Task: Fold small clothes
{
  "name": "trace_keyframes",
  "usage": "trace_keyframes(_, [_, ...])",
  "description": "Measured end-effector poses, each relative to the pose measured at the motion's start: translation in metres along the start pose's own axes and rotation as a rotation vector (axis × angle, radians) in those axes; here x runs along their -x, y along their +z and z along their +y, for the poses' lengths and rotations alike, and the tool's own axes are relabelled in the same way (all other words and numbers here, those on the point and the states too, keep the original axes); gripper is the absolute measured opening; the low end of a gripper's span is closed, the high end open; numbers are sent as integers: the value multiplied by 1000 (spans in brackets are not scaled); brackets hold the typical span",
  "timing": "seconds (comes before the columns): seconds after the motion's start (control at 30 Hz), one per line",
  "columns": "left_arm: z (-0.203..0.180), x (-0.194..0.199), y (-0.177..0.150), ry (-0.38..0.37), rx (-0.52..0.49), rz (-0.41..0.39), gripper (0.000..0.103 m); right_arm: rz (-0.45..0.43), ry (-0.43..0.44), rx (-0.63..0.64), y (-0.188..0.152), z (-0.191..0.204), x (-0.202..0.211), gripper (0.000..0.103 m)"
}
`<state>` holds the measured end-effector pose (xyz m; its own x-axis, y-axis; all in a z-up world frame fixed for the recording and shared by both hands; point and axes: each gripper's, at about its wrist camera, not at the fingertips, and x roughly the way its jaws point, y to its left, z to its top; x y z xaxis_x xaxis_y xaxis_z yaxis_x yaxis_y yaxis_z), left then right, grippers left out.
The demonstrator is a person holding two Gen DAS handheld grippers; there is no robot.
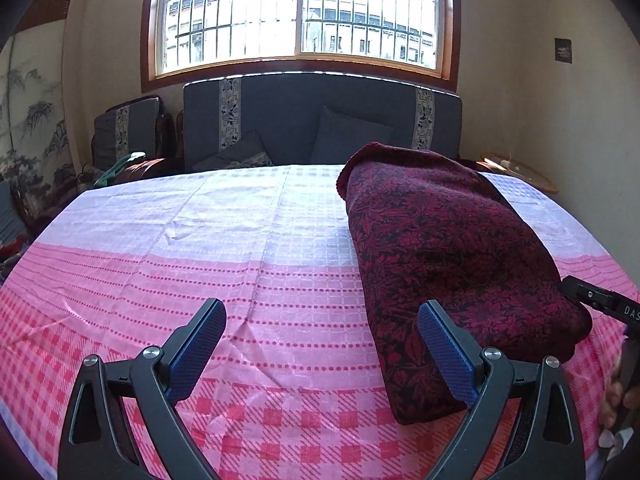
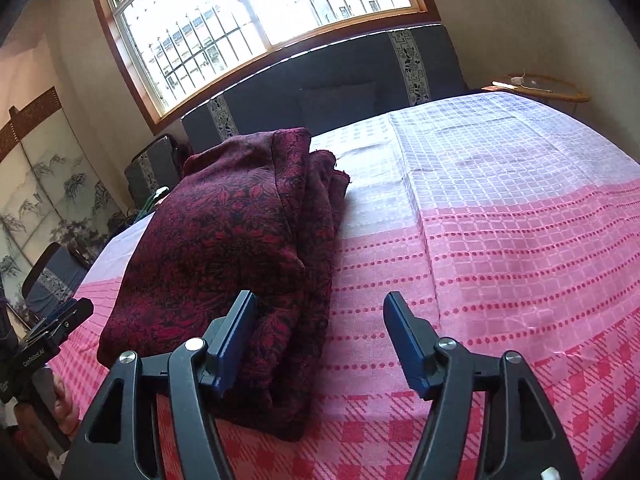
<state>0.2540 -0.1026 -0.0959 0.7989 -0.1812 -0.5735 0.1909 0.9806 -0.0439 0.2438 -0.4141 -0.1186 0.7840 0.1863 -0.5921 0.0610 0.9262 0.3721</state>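
A dark red garment with a black leaf pattern (image 1: 448,256) lies folded into a thick oblong bundle on the pink and white checked tablecloth (image 1: 240,248). My left gripper (image 1: 322,316) is open and empty, just left of the bundle's near end. In the right wrist view the same garment (image 2: 228,248) lies to the left, with stacked folds showing on its right edge. My right gripper (image 2: 320,312) is open and empty over the bundle's near right corner. The other gripper's tip shows at the far right of the left wrist view (image 1: 600,300) and at the far left of the right wrist view (image 2: 60,320).
A dark blue sofa with cushions (image 1: 320,120) stands behind the table under a barred window (image 1: 300,12). A round wicker side table (image 2: 540,88) stands at the back right. A painted folding screen (image 2: 40,184) stands at the left.
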Motion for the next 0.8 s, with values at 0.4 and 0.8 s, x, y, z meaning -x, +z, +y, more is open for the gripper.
trace_keyframes(0.4, [-12, -28, 13, -42, -61, 43, 97, 4, 64, -48, 1, -7, -2, 68])
trace_keyframes(0.8, [6, -86, 41, -381, 44, 228, 97, 179, 218, -163, 25, -21, -41, 70])
